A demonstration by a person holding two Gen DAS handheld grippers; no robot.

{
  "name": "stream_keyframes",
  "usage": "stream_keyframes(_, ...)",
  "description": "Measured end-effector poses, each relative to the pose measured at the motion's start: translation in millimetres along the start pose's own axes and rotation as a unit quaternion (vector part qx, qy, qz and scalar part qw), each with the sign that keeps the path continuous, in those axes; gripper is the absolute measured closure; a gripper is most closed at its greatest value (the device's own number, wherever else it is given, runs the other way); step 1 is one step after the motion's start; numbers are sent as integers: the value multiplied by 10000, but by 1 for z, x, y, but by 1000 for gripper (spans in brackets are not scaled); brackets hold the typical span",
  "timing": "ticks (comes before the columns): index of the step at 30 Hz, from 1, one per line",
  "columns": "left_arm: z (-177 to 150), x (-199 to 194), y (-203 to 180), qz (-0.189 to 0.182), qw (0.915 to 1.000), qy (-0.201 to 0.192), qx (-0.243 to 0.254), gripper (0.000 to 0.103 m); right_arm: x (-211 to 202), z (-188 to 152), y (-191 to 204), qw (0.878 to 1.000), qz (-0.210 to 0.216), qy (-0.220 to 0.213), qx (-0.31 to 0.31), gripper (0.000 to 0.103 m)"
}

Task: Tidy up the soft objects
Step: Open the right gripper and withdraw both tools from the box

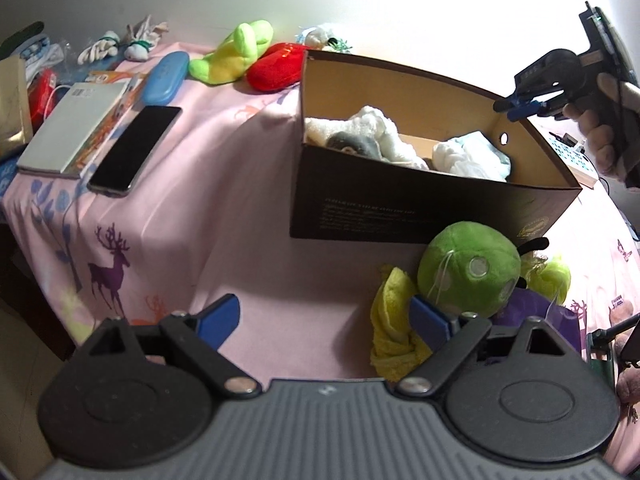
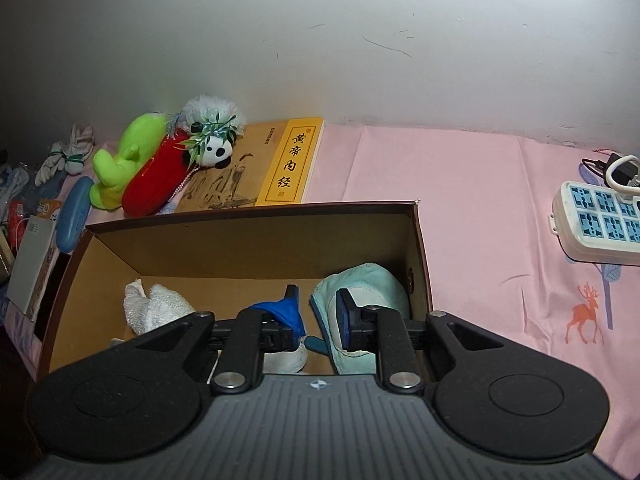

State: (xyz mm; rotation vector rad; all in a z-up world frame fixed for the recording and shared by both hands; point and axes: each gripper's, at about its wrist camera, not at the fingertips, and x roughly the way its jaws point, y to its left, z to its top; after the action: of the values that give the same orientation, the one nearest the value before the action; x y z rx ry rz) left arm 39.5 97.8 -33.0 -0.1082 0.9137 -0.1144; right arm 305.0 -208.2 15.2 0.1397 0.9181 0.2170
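An open dark cardboard box [image 1: 400, 216] [image 2: 240, 248] stands on the pink sheet. It holds a white towel [image 1: 384, 132] [image 2: 156, 308], a grey plush and a light blue cloth [image 1: 476, 156] [image 2: 364, 280]. My left gripper [image 1: 324, 320] is open and empty, low in front of the box. Its right finger is beside a yellow cloth [image 1: 392, 320] and a round green plush [image 1: 468, 272]. My right gripper [image 1: 520, 108] [image 2: 316, 312], held in a hand, hovers over the box's right end. Its jaws are close together with nothing pinched between them.
A lime plush [image 1: 236, 52], a red plush [image 1: 276, 66] and a panda toy [image 2: 216, 152] lie behind the box by the wall. A phone [image 1: 134, 148], a notebook and a blue case [image 1: 166, 76] sit left. A yellow book [image 2: 288, 160] and a power strip [image 2: 600, 220] are also on the sheet.
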Motion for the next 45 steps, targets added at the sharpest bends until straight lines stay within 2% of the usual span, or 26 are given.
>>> stream_keyframes(10, 28, 0, -27, -288, 9985, -172, 430, 12, -99, -43, -16, 9955, 581, -490, 566, 100)
stream_keyframes(17, 28, 5, -46, -720, 9942, -107, 789, 11, -160, -106, -44, 9825, 1150, -776, 1246, 99)
stream_keyframes(23, 20, 7, -63, -1279, 9847, -93, 1180, 11, -192, -162, -51, 9759, 1210, -982, 1531, 95)
stream_keyframes(26, 15, 12, -77, -1231, 9777, -171, 1693, 11, -201, -183, -52, 9740, 1172, -1067, 1620, 94)
stream_keyframes(30, 16, 24, -91, -1037, 9677, -79, 2295, 11, -203, -197, -51, 9702, 1306, -1125, 1705, 94)
stream_keyframes(39, 26, 55, -104, -843, 9595, 398, 2659, 11, -194, -213, -49, 9688, 1300, -1071, 1818, 93)
stream_keyframes(45, 30, 63, -109, -722, 9591, 504, 2690, 11, -190, -225, -41, 9708, 1358, -901, 1759, 93)
